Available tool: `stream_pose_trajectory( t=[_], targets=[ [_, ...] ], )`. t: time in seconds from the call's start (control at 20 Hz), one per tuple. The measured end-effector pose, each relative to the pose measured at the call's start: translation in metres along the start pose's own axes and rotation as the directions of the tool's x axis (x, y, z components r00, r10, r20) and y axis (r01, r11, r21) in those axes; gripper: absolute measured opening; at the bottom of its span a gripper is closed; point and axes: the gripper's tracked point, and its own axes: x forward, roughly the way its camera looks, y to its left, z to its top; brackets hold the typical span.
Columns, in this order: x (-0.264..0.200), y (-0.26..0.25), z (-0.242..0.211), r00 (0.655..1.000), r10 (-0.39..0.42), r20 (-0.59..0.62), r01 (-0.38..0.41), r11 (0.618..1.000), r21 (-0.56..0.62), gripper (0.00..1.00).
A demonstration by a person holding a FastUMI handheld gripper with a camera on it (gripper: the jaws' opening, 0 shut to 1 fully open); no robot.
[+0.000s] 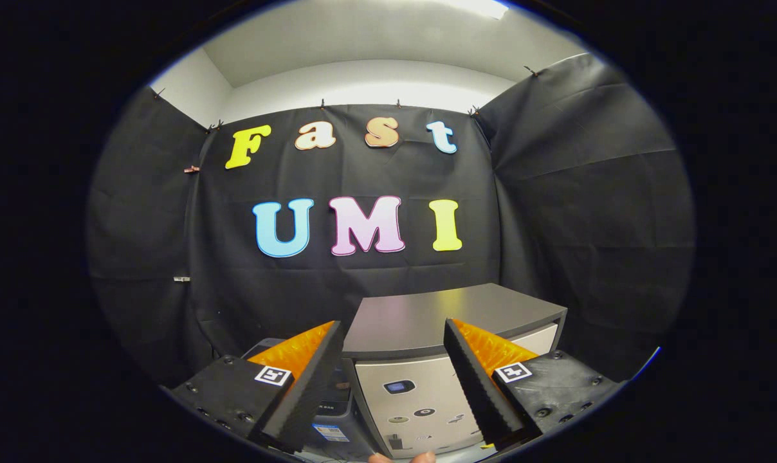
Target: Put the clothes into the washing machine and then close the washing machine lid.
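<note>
Washing machine [453, 360] stood just ahead with its lid [453, 318] down — the gripper [392, 376] hung above its front edge, fingers spread, holding nothing.

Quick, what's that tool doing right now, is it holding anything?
Tool: open, holding nothing; its fingers stand apart in front of the washer, whose lid is down.
</note>
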Motion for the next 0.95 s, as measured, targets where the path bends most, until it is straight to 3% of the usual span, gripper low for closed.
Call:
stream_pose_trajectory(
  t=[0.95],
  targets=[
    [0.0008, 0.0033, -0.0034, 1.0, 0.005, -0.011, -0.005, 1.0, -0.008, 0.99]
  ],
)
